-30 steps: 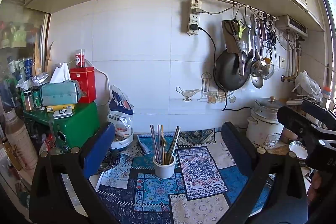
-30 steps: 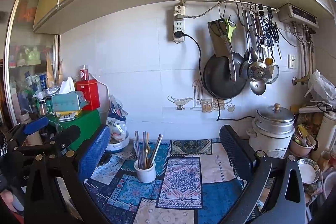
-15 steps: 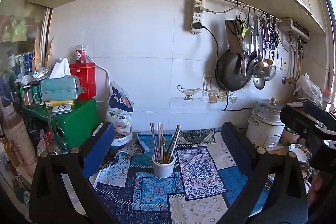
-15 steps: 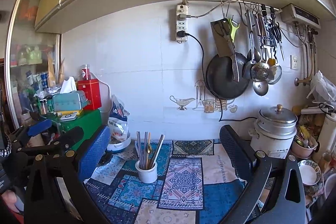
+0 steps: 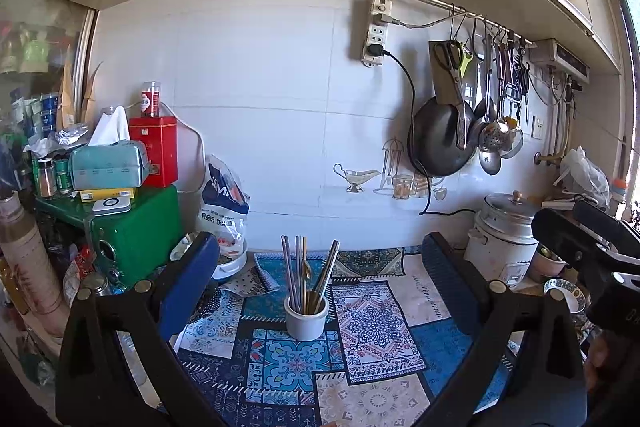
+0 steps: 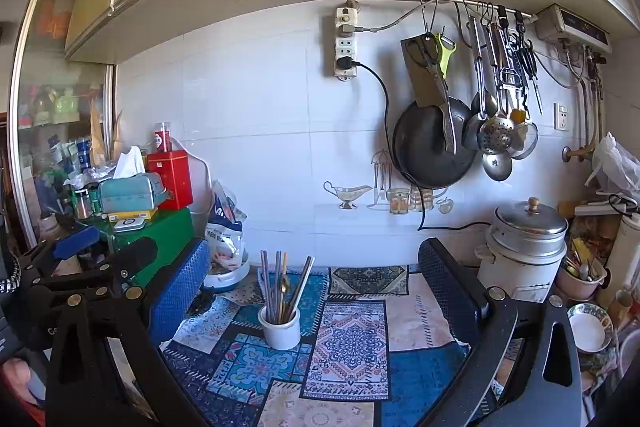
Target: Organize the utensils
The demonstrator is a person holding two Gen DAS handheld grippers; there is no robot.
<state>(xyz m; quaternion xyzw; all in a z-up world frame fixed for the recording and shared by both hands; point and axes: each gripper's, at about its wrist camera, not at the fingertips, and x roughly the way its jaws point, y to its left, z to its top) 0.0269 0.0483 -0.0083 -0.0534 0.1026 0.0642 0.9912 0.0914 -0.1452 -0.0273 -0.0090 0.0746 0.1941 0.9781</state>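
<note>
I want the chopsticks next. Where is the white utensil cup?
The white utensil cup stands on the patterned mat, centre in both views, right of the green box.

Glossy ceramic cup (image 5: 306,319), shiny metal chopsticks (image 5: 294,273)

Each wrist camera looks forward between its own fingers, level toward the tiled back wall (image 5: 260,75), from above the worktop's (image 5: 372,323) front edge. Both views share the utensil cup (image 5: 306,317) (image 6: 279,327); the right view sits rightward.
</note>
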